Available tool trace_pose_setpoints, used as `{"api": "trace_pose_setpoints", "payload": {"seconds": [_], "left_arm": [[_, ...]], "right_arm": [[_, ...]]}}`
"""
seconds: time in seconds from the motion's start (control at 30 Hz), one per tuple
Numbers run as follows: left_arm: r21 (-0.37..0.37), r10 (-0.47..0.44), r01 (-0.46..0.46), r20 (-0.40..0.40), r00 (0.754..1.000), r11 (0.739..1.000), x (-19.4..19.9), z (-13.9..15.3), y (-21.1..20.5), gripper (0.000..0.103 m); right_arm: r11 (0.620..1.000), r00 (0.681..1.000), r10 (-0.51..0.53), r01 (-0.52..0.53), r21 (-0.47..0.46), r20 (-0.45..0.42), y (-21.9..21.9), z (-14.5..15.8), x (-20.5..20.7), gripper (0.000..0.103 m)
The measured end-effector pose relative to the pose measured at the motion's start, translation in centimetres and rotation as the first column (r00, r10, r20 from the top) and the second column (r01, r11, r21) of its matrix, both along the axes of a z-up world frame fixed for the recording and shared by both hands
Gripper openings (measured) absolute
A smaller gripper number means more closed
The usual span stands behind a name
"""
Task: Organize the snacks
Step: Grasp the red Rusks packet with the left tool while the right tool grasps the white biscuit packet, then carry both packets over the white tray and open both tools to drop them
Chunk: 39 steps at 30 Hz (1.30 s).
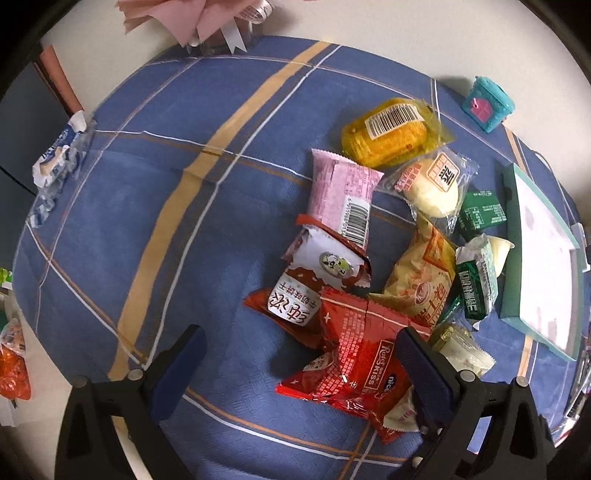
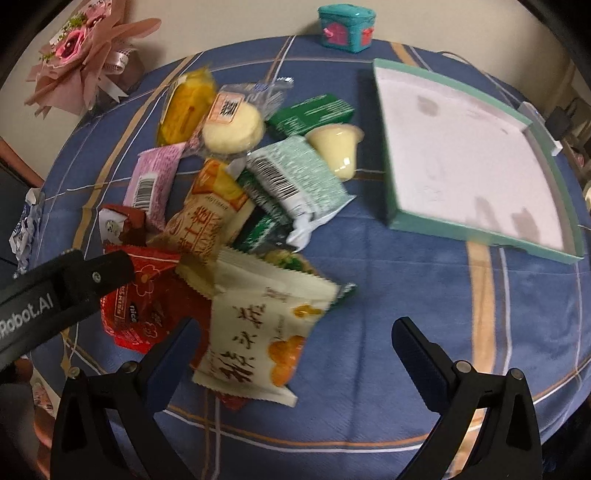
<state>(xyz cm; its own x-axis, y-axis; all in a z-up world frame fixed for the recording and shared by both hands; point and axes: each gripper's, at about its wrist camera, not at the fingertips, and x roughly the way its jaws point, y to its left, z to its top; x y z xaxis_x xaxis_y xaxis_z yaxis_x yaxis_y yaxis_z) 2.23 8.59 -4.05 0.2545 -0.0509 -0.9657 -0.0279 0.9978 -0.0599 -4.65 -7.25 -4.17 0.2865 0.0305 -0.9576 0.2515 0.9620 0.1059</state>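
A pile of snack packets lies on the blue plaid tablecloth [image 2: 406,295]. It includes a red packet [image 1: 354,354] [image 2: 144,302], a cream packet with orange fruit [image 2: 258,332], a pink wrapper [image 1: 343,192], a yellow pack [image 1: 391,133], a bun [image 2: 232,125], a green-white packet [image 2: 295,177] and a pudding cup [image 2: 340,147]. An empty teal tray [image 2: 382,147] [image 1: 511,240] sits right of the pile. My left gripper [image 1: 299,350] is open over the red packet. My right gripper [image 2: 295,332] is open, with the cream packet by its left finger. The left gripper's body [image 2: 62,288] shows at the left.
A small teal box [image 2: 347,26] stands at the table's far edge. A pink bouquet [image 2: 81,55] is at the far left. A crumpled blue-white wrapper [image 1: 59,158] lies near the left edge. Bare cloth lies in front of the tray.
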Motion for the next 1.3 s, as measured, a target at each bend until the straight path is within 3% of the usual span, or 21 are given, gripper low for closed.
{"api": "trace_pose_setpoints", "payload": {"seconds": [0.1, 0.27, 0.33, 0.57, 0.77, 0.9, 1.13, 1.3], "left_arm": [[-0.010, -0.015, 0.015, -0.014, 1.000, 1.000, 0.1, -0.4, -0.1, 0.103], [-0.015, -0.028, 0.028, -0.025, 0.999, 0.999, -0.1, -0.4, -1.0, 0.103], [-0.014, -0.036, 0.036, -0.025, 0.999, 0.999, -0.1, -0.4, -1.3, 0.103], [-0.016, -0.077, 0.077, -0.032, 0.996, 0.997, -0.5, -0.7, -3.4, 0.101], [-0.026, -0.139, 0.138, -0.066, 0.988, 0.990, -0.7, -1.5, -5.5, 0.086], [-0.044, -0.167, 0.164, -0.085, 0.982, 0.986, -0.5, -2.1, -7.0, 0.070], [-0.019, -0.192, 0.191, -0.133, 0.972, 0.981, -1.0, -3.6, -8.4, 0.059], [-0.025, -0.193, 0.191, -0.116, 0.974, 0.981, -0.9, -3.4, -9.6, 0.054]], "right_arm": [[1.000, 1.000, 0.013, -0.013, 0.009, -0.001, 0.7, -0.5, 0.6, 0.091], [0.999, 1.000, 0.019, -0.019, 0.044, -0.014, 1.0, -1.1, 0.9, 0.057], [0.999, 1.000, 0.016, -0.015, 0.050, -0.026, 0.7, -1.3, 0.9, 0.054], [0.997, 0.998, -0.015, 0.020, 0.077, -0.062, -1.9, -1.9, 1.1, 0.053], [0.997, 0.995, -0.039, 0.045, 0.068, -0.095, -4.1, -2.5, 1.0, 0.053], [0.996, 0.994, -0.049, 0.056, 0.068, -0.099, -5.3, -3.1, 0.9, 0.053], [0.995, 0.992, -0.072, 0.079, 0.068, -0.105, -7.6, -3.3, 0.5, 0.053], [0.995, 0.993, -0.069, 0.076, 0.070, -0.099, -7.7, -2.5, 0.3, 0.053]]}}
